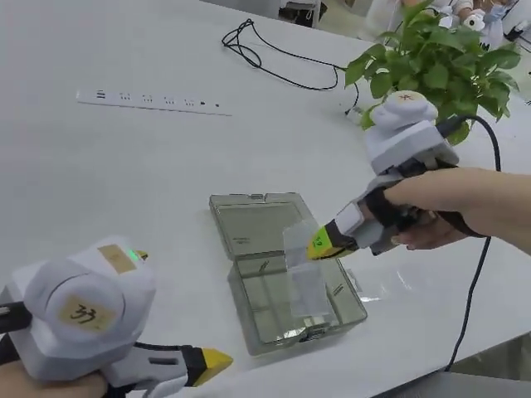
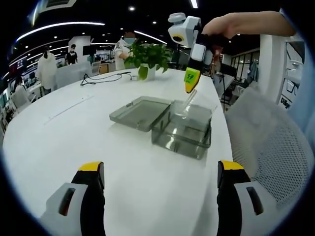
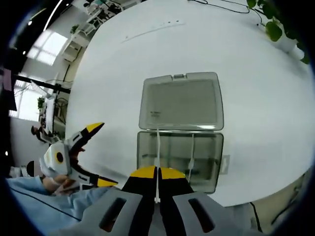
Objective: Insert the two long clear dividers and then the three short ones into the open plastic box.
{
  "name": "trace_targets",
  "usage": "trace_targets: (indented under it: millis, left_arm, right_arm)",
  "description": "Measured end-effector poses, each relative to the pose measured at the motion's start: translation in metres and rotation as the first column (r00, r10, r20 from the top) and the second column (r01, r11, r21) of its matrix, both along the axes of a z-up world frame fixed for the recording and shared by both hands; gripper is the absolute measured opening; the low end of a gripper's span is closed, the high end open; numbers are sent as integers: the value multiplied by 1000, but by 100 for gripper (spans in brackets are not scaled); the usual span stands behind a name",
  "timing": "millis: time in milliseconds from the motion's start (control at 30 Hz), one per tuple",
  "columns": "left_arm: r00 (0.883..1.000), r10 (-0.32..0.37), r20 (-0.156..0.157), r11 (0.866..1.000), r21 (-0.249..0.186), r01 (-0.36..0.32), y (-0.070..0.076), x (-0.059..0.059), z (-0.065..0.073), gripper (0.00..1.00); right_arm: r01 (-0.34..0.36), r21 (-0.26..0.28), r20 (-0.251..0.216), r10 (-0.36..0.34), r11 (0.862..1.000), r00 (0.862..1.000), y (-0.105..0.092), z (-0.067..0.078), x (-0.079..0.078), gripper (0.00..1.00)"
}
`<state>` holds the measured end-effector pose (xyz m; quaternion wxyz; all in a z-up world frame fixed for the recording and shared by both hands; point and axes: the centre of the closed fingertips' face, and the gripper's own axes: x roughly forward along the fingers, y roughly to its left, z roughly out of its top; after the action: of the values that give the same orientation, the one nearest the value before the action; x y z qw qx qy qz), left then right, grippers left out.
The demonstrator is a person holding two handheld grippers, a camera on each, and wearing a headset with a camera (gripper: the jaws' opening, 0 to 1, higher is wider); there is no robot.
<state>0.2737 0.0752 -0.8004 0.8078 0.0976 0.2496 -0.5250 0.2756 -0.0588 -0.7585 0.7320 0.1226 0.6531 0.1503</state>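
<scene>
Smoky grey and see-through, the plastic box (image 1: 239,300) lies open on the white table (image 1: 124,182), near the edge closest to the person. Its lid (image 1: 257,222) is folded back flat on the table and joins the tray along the hinge.

The right gripper (image 1: 320,246) is held by a hand (image 1: 427,217) over the tray, with its yellow tips pointing down toward it. Its jaws are pressed together on the upper edge of a clear divider (image 1: 300,249), a thin transparent sheet that hangs from the tips down into the tray. In the right gripper view this divider shows edge-on, as a thin pale line running across the tray toward the hinge side. I cannot tell if its lower edge touches the floor of the box.

A second thin pale strip (image 3: 192,155) stands inside the tray, beside the first and parallel to it. It is too faint to name with certainty.

The left gripper (image 2: 160,167) is well apart from the box, low over the table on the person's left side. Its jaws stand wide apart, with nothing between them.

On the far part of the table are a white power strip (image 1: 153,102), a black cable (image 1: 274,73) and a potted plant (image 1: 440,54).
</scene>
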Motion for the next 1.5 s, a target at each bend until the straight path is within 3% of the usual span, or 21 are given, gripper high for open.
trace_targets:
  millis: [133, 167, 233, 567, 900, 1167, 1500]
  left_arm:
    - [1000, 7, -7, 1000, -8, -7, 3, 0, -1, 97]
    - [1000, 9, -8, 1000, -10, -9, 4, 0, -1, 97]
    - [1000, 14, -11, 1000, -14, -14, 5, 0, -2, 97]
    - [999, 31, -28, 999, -29, -32, 10, -2, -5, 96]
    - [998, 49, -41, 998, -31, -50, 15, -1, -8, 95]
    - [997, 59, -48, 998, -34, -61, 16, 1, -9, 94]
    - [996, 67, -55, 997, -33, -69, 17, 2, -9, 93]
  right_arm:
    - [-1, -17, -23, 1, 1000, 1000, -3, -5, 5, 2]
    - [5, -20, -51, -6, 1000, 999, -4, -7, 4, 2]
    - [-5, -27, -50, 3, 1000, 999, -4, -8, 7, 2]
    - [-26, -66, -131, 17, 998, 991, -3, -21, 5, 2]
    - [-39, -78, -161, 26, 996, 987, 0, -27, 7, 2]
    - [-50, -92, -165, 35, 994, 986, 6, -27, -2, 2]
    - [-56, -96, -188, 37, 994, 981, 2, -32, 3, 2]
